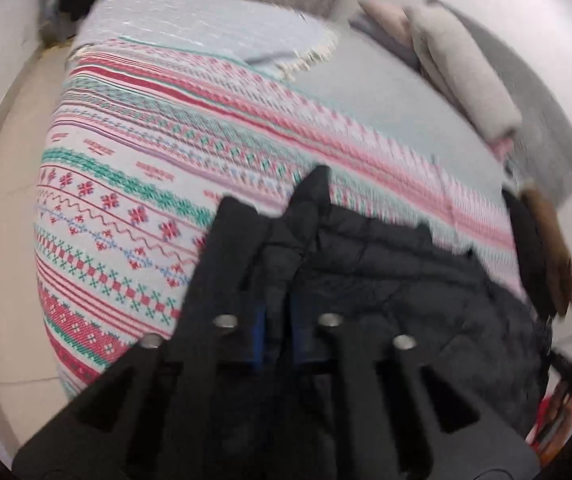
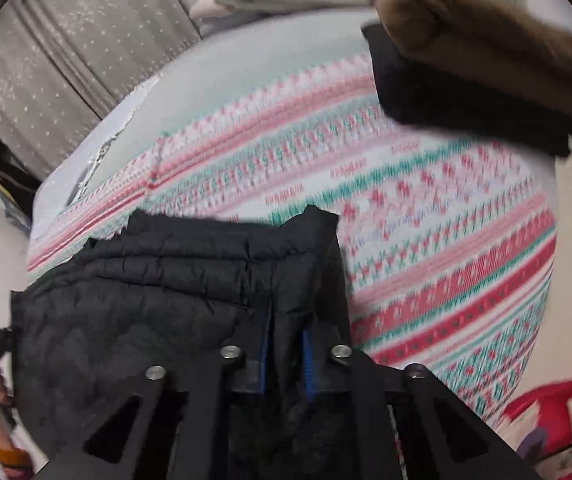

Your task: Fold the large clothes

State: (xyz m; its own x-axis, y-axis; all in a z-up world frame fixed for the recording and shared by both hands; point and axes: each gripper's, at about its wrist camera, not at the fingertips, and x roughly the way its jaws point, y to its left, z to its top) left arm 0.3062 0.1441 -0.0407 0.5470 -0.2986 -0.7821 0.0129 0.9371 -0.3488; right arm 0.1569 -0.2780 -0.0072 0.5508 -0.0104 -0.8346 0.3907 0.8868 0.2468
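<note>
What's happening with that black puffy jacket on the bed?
Someone is folding clothes. Each hand holds a gripper, and both are pinching the black quilted jacket: the left gripper and the right gripper are each shut on an edge of it. The jacket lies over the patterned blanket on the bed. A stack of folded clothes sits farther back, next to a brown furry piece.

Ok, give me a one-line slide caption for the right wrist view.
Right gripper shut on a black quilted jacket over the patterned bedspread.
</note>
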